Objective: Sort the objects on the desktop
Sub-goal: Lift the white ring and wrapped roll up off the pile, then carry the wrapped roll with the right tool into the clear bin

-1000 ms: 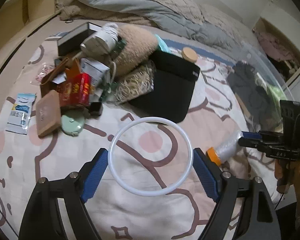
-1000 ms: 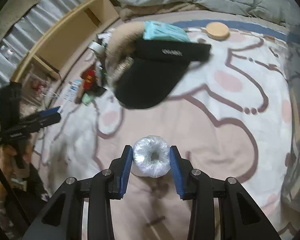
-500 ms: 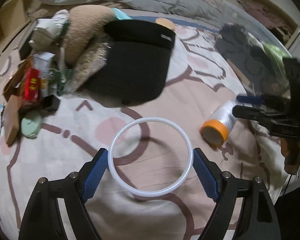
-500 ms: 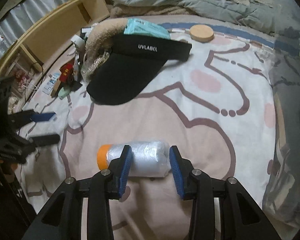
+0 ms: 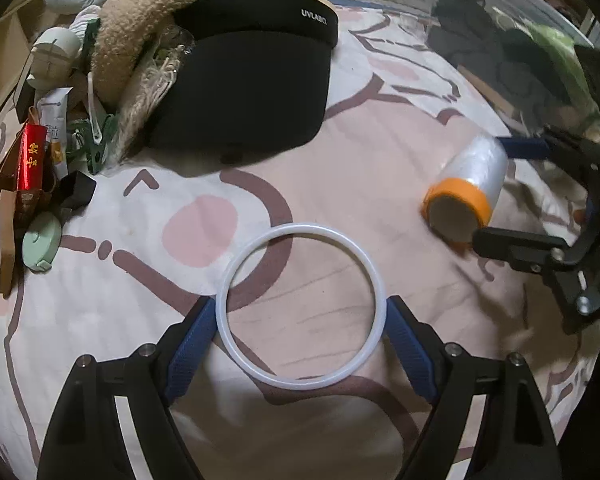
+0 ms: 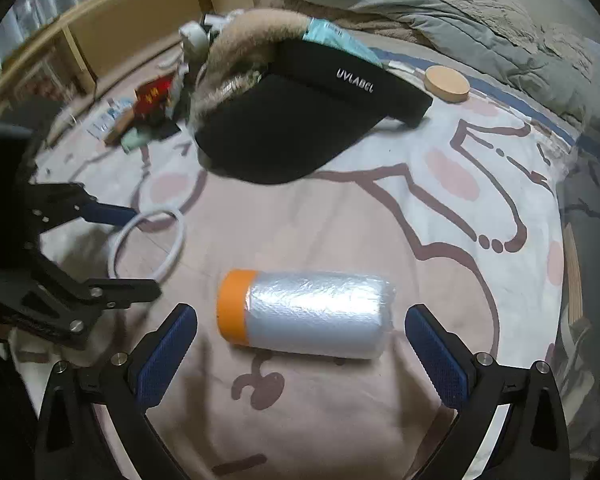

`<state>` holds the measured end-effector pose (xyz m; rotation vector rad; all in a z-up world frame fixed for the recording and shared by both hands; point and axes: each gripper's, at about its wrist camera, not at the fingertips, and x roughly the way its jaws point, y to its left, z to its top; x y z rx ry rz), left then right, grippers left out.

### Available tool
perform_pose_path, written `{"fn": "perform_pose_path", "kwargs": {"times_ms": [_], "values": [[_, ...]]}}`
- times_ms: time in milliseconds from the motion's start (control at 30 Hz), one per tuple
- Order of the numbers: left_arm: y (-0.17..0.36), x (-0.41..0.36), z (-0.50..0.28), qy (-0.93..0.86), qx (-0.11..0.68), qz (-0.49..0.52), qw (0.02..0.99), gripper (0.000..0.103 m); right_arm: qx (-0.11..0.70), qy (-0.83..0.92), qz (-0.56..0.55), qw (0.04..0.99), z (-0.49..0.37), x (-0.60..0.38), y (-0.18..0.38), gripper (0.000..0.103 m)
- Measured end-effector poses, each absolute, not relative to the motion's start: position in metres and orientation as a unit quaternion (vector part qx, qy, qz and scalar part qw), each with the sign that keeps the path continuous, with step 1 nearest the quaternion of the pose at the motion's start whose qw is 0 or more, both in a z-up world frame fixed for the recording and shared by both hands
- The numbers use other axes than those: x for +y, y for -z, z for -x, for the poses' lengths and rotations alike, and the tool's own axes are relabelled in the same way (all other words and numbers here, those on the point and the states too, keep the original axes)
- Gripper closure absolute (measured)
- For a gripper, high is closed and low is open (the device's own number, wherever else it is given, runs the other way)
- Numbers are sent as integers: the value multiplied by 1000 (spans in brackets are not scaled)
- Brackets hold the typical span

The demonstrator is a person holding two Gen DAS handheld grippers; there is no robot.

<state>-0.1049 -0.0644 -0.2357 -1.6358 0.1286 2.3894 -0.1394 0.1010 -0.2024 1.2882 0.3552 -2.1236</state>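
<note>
In the left wrist view the left gripper (image 5: 302,326) pinches the white ring (image 5: 300,306), which could spring free if squeezed harder, while in the right wrist view the right gripper's (image 6: 300,344) opening jaws flank the plastic-film roll (image 6: 306,314), lying loose on the bedspread (image 6: 380,220) and liable to roll.

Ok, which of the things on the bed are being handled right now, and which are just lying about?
In hand:
- white ring, clamped in the left gripper
- plastic film roll with orange end, lying between the opening jaws of the right gripper, no pad touching it

Lying about:
- black UVLABEL visor
- round wooden lid
- mint green round case
- red packet
- fluffy tan plush
</note>
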Motion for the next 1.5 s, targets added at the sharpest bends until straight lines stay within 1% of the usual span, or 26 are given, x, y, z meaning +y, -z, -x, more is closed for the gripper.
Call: {"fn": "perform_pose_path", "kwargs": {"times_ms": [33,167,267,300,333,367,500,600,700,800,867,933,1067,1233,1500], "values": [[236,-64,105,-818,45,560,121,18,141,805,-488,307,139,99,204,0],[238,-65,107,-817,34,562,124,8,142,805,-499,288,145,95,209,0],[242,-60,109,-815,42,566,120,5,130,805,-510,273,153,96,210,1],[243,-58,109,-814,46,567,118,4,128,804,-512,272,155,97,211,3],[244,-57,110,-812,50,570,114,3,120,802,-515,279,156,98,210,14],[245,-56,111,-811,50,572,111,2,115,799,-517,283,157,99,210,19],[248,-58,116,-806,29,583,98,0,143,797,-509,290,151,93,206,21],[249,-59,119,-798,22,595,95,0,144,797,-506,297,149,92,203,22],[247,-60,121,-795,14,599,91,1,143,798,-502,300,148,93,198,22],[246,-56,120,-796,25,598,88,3,136,803,-496,301,149,95,190,22],[243,-56,119,-798,28,595,91,13,128,808,-489,301,150,98,182,21],[238,-57,118,-799,26,593,93,18,121,813,-482,302,151,100,173,21],[232,-60,117,-800,14,593,96,18,106,824,-468,302,154,104,155,21],[213,-58,115,-810,5,576,105,18,89,836,-447,305,154,108,130,21],[155,-65,113,-841,-22,530,110,18,65,858,-400,314,152,116,75,22]]}}
